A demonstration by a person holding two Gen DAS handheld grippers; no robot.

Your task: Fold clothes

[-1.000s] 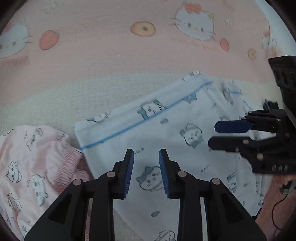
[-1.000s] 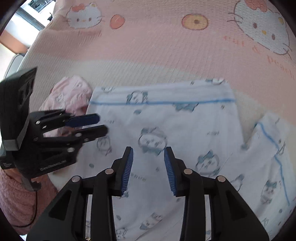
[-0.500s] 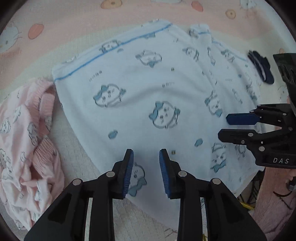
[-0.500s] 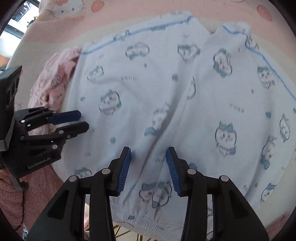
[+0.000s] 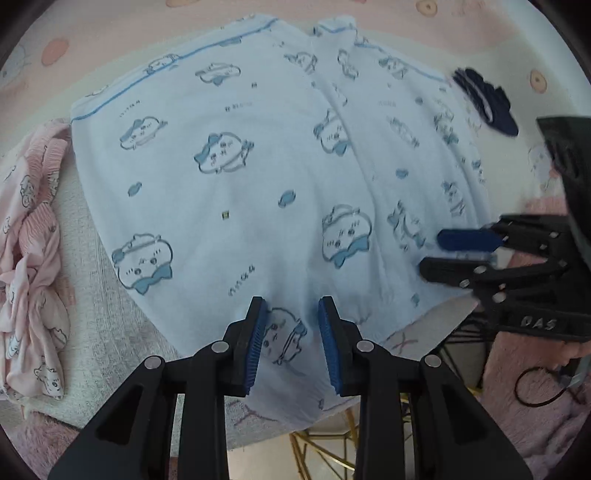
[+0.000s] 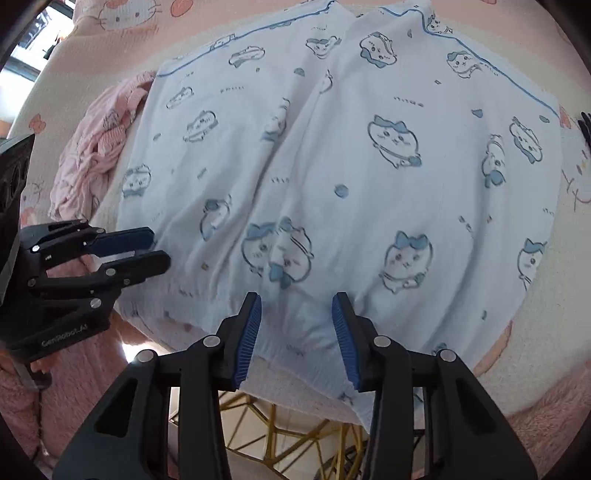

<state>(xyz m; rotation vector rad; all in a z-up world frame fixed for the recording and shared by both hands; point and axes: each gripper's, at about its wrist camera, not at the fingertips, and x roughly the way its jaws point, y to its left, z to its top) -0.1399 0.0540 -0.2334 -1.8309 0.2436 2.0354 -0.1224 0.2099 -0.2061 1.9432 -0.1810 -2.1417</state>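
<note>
Light-blue printed shorts (image 5: 258,166) lie spread flat on the pink cartoon-print cover (image 5: 110,22), waistband toward the near edge; left hand-held gripper (image 5: 291,332) hangs over the waistband, jaws apart, nothing clamped; right hand-held gripper (image 6: 295,325) likewise over the waistband beside it, jaws apart, fabric under them but not pinched; pink crumpled garment (image 5: 29,258) touches the shorts' left side in both views; dark navy item (image 5: 484,99) beyond the shorts' right edge shows clearly only in the left wrist view; gold frame legs (image 6: 269,424) show below the waistband edge.
</note>
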